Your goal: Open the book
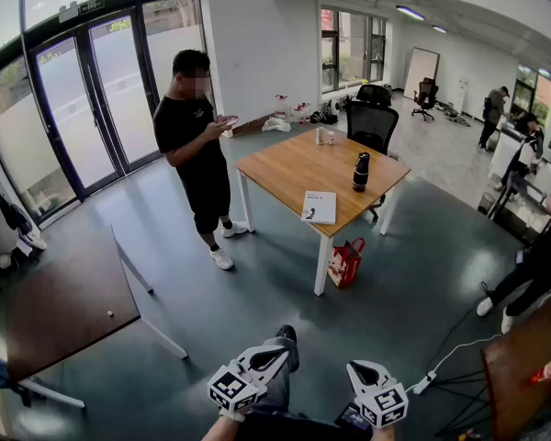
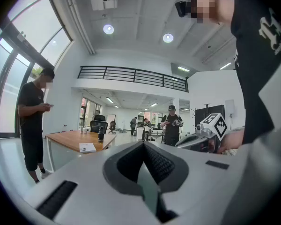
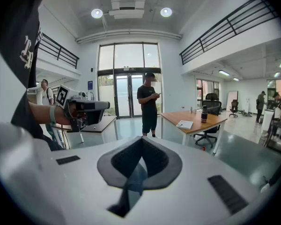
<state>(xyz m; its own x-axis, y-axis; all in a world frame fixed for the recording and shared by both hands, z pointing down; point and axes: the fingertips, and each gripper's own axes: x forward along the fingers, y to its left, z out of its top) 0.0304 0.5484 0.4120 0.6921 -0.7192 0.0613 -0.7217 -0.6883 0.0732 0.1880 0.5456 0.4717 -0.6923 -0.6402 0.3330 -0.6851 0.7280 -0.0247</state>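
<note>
One book, one bottle, one red bag, two tools: left tool, right tool.

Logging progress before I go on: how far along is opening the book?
Done: nothing yet. The book lies closed on the wooden table, across the room. In hand: nothing; the left gripper and right gripper are both shut, empty, held near the body. Left: approach, lift the cover.

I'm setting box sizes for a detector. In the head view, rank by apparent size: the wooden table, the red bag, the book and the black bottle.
1. wooden table, by far the largest.
2. red bag.
3. book.
4. black bottle, taller than the book but much narrower, so these two are a close call.
</note>
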